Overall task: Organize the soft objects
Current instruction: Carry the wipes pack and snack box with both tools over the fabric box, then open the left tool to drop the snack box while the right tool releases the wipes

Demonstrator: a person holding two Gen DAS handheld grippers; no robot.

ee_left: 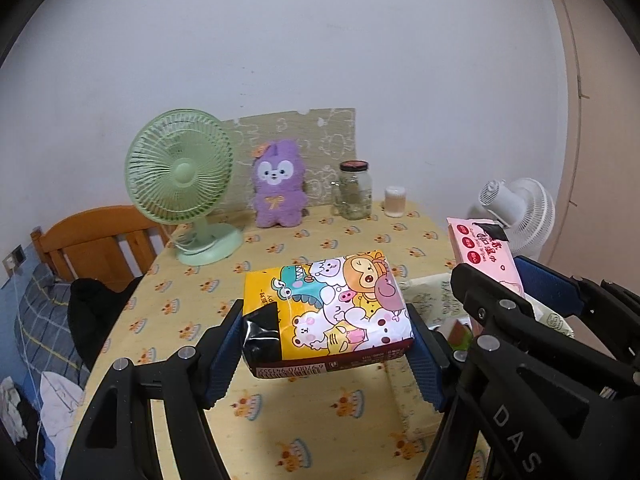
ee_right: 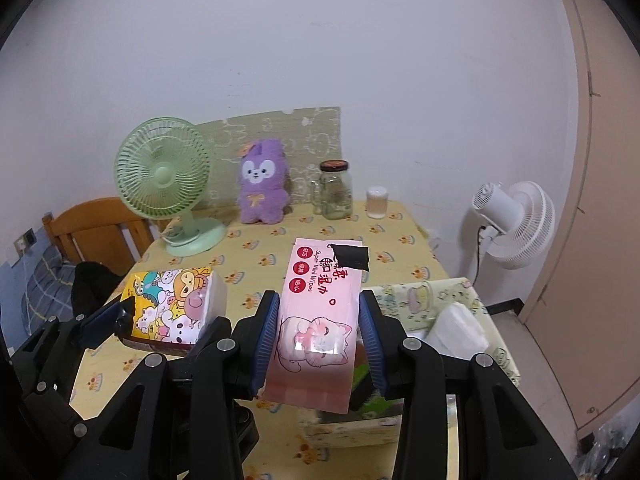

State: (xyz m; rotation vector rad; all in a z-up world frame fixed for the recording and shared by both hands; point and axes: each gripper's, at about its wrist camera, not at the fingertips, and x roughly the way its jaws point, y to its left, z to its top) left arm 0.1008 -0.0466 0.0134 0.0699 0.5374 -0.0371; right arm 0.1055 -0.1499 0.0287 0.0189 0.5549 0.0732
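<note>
**Two soft packs held up over the tabletop**

The tabletop [ee_left: 304, 432], covered in a yellow cloth with a cake print, is seen filling the lower half of both views. At upper left a green fan [ee_left: 180, 176] is stood, with a purple plush toy [ee_left: 278, 184] propped upright just right of it against a patterned board. A white fan [ee_right: 516, 224] is seen off the tabletop's right edge. At lower right of the right wrist view a fabric basket [ee_right: 496, 332] is set, white soft items lying inside.

The cartoon tissue pack [ee_left: 336, 312] is clamped between the blue pads of the left tool [ee_left: 324, 354] and is held clear of the cloth, centre frame. The pink wipes pack [ee_right: 320, 320] is gripped lengthwise by the right tool [ee_right: 320, 344], lifted just left of the basket. A glass jar [ee_left: 354, 192] and a small white cup [ee_left: 395, 201] are spotted beside the plush toy.
</note>
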